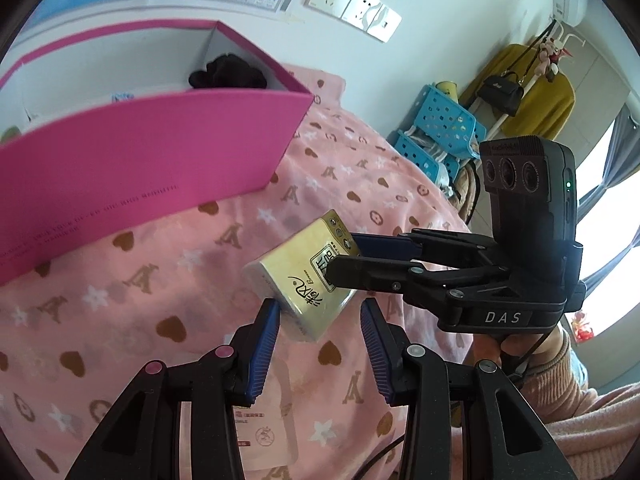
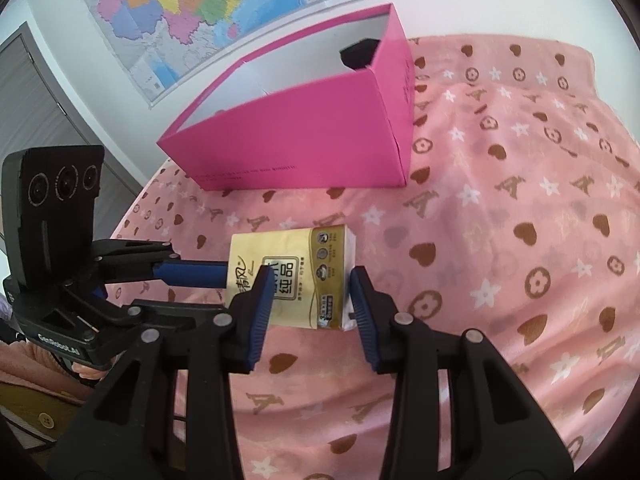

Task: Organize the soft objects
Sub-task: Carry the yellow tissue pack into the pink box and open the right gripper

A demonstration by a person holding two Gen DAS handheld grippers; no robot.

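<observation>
A yellow tissue pack is held above the pink blanket. My right gripper is shut on it, one finger on each side. My left gripper stands around the pack's other end with jaws apart; its left pad touches the pack, the right pad is off it. It shows in the right wrist view. An open magenta box stands behind, with a black soft item inside.
A white flat packet lies on the blanket under my left gripper. Blue plastic baskets and a coat rack with a yellow garment stand beyond the bed. A map hangs on the wall behind the box.
</observation>
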